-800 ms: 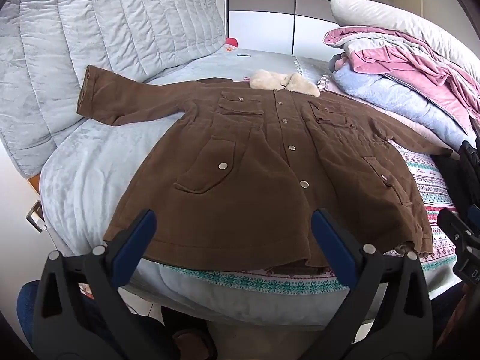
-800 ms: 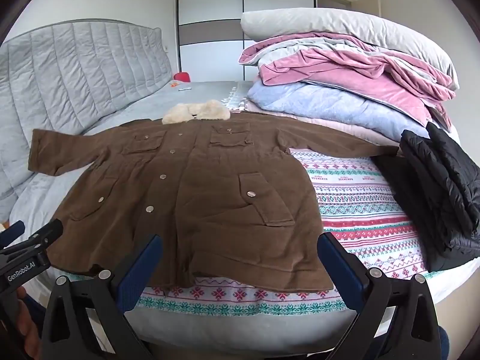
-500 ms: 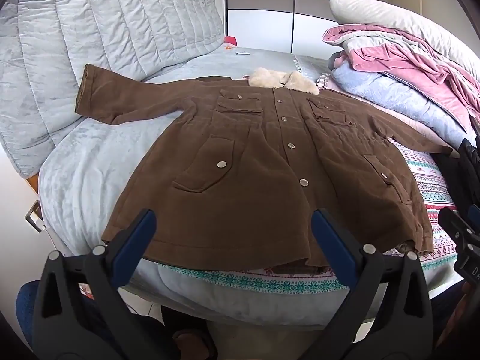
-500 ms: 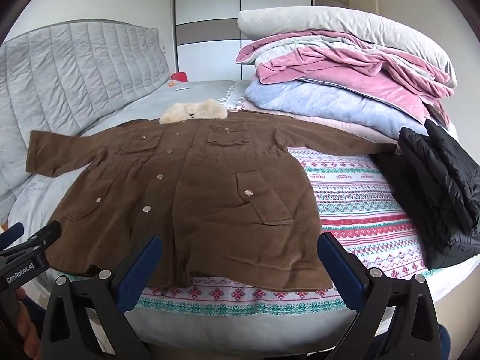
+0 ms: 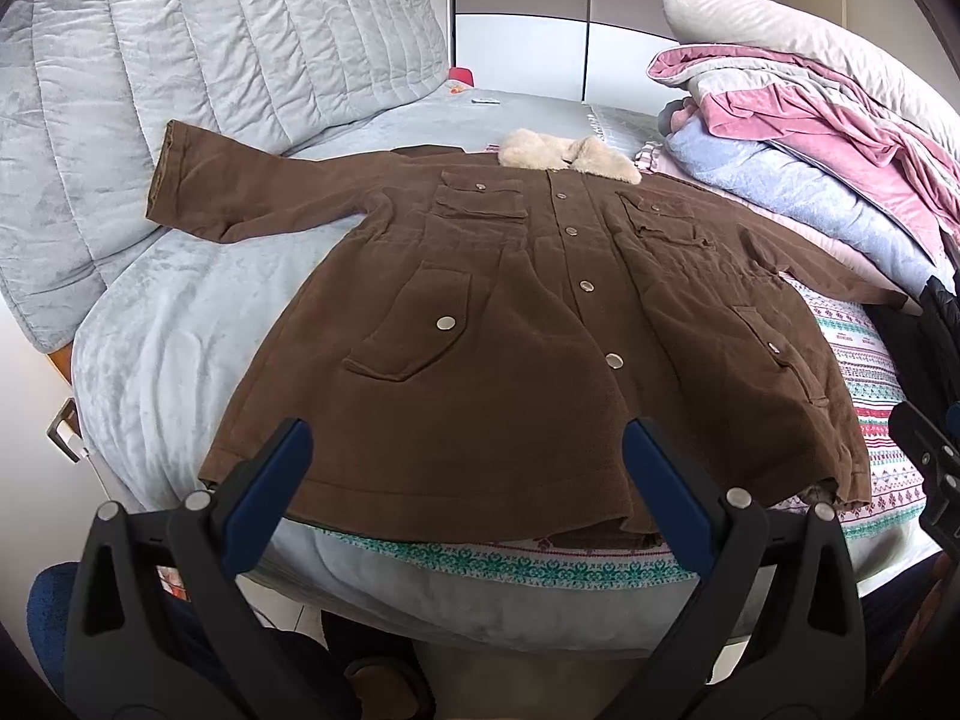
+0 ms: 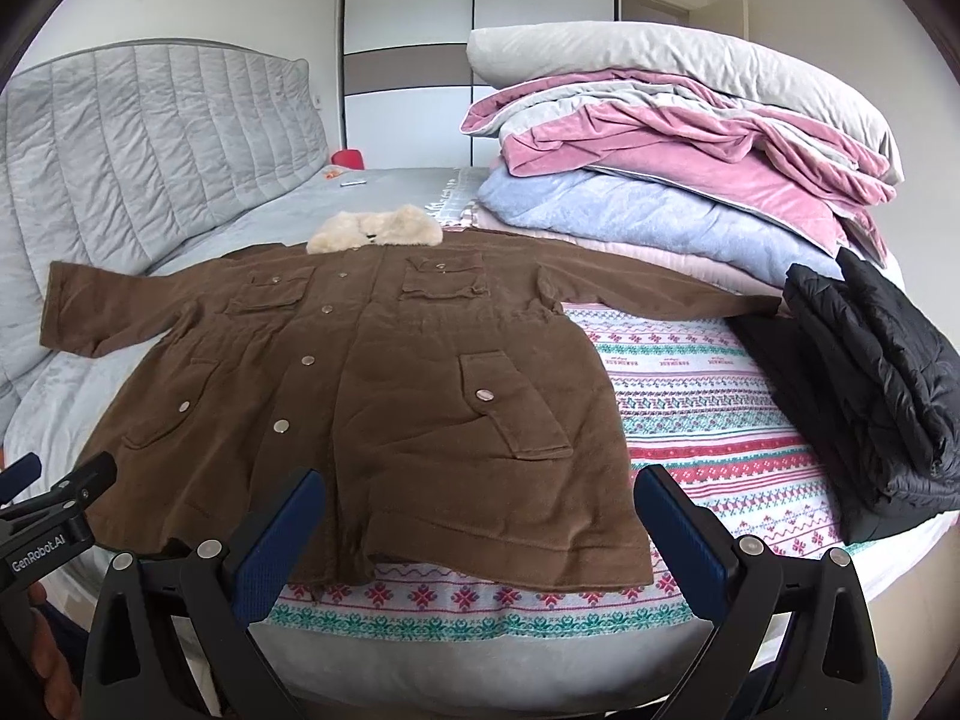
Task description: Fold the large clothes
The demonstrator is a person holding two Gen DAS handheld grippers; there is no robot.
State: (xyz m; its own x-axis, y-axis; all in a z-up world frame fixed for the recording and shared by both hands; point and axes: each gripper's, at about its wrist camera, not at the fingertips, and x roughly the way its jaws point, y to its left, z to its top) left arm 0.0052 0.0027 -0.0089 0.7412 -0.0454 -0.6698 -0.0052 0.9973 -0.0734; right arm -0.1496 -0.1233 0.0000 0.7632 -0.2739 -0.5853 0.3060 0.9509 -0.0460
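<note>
The brown coat (image 6: pixel 360 396) lies flat, buttoned, front up on the bed (image 5: pixel 168 324), hem at the near edge over a patterned blanket (image 6: pixel 708 420) bearing small print too tiny to read. Left gripper (image 5: pixel 465 480) and right gripper (image 6: pixel 480 531) hover before the hem, jaws wide, empty. "GenRobot.AI" marks the left one's body. Bare grey bedding lies left; a folded black jacket (image 6: pixel 870 396) sits right.

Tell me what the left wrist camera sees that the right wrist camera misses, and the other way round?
Only the left wrist view shows the floor under the bed's near edge, with a brown shoe there, and its own open left tongs.

Only the right wrist view shows the whole folded black jacket, the full stack of bedding and its own open right tongs.

Both show the brown coat spread flat and buttoned, its cream fur collar, the grey headboard, the patterned blanket and the wardrobe.
</note>
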